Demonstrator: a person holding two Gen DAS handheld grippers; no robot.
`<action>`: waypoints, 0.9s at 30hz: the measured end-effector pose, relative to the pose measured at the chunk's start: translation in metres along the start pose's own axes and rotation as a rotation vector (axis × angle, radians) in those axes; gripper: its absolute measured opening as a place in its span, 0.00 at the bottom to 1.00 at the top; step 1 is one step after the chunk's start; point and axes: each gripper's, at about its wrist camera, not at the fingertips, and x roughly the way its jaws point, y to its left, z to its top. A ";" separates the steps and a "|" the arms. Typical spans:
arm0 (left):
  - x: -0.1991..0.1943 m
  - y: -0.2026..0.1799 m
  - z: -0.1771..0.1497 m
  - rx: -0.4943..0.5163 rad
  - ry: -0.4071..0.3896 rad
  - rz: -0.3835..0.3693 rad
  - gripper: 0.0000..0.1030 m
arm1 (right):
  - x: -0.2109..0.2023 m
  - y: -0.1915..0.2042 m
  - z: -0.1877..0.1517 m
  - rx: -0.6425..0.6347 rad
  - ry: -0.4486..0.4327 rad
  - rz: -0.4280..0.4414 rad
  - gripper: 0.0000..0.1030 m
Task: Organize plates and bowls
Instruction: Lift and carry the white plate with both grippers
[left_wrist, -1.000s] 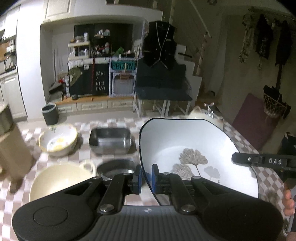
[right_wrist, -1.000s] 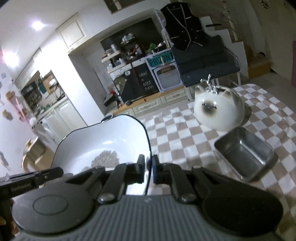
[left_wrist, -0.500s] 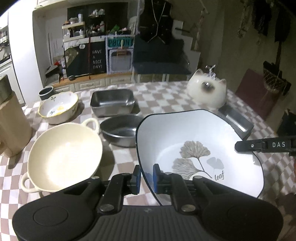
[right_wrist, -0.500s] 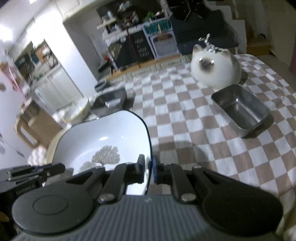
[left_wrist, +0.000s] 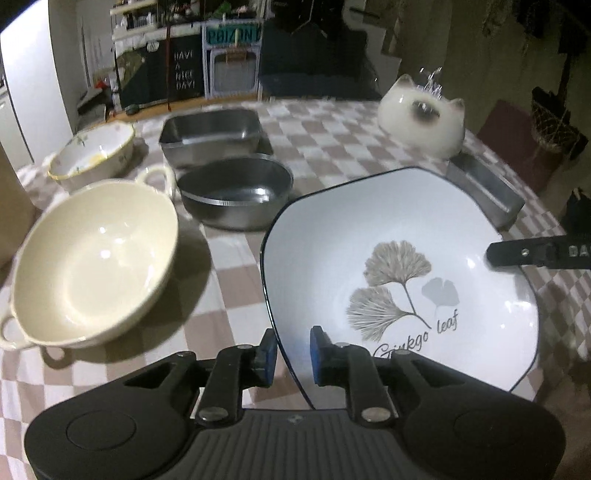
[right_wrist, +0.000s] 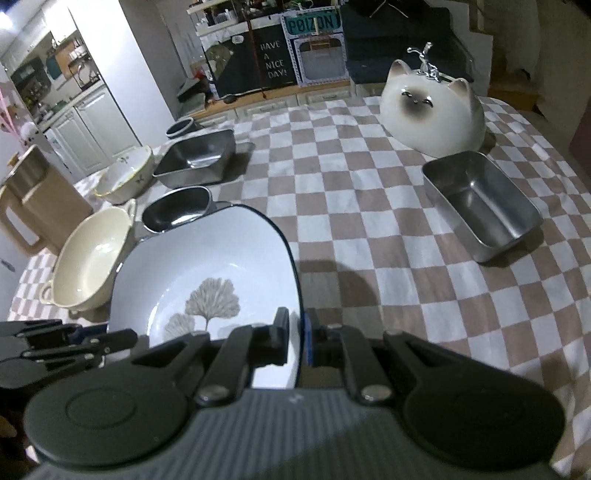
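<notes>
left gripper (left_wrist: 291, 356): jaws just opening, rim between, pads clear | right gripper (right_wrist: 297, 341): pinching ginkgo plate (right_wrist: 207, 280) rim | risk: one-sided hold tips plate onto steel bowl (left_wrist: 236, 192) at 11 o'clock

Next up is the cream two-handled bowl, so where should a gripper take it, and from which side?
Take the cream bowl by its thin upright rim from above on the near side, one finger inside. It sits upright and empty; the loop handles look too small for a firm grip.

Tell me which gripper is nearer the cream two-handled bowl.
Left. The left gripper straddles the leaf plate's rim beside the cream bowl; the right gripper clamps the plate's opposite rim, farther away.
</notes>
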 end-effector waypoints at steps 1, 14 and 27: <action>0.004 0.000 -0.001 -0.007 0.013 0.000 0.20 | 0.000 0.000 -0.001 -0.004 0.005 -0.005 0.11; 0.034 -0.002 0.001 -0.003 0.064 0.021 0.26 | 0.004 0.015 -0.003 -0.068 0.011 -0.046 0.11; 0.030 -0.008 0.008 0.030 0.056 0.022 0.25 | 0.026 0.009 0.000 -0.065 0.083 -0.112 0.11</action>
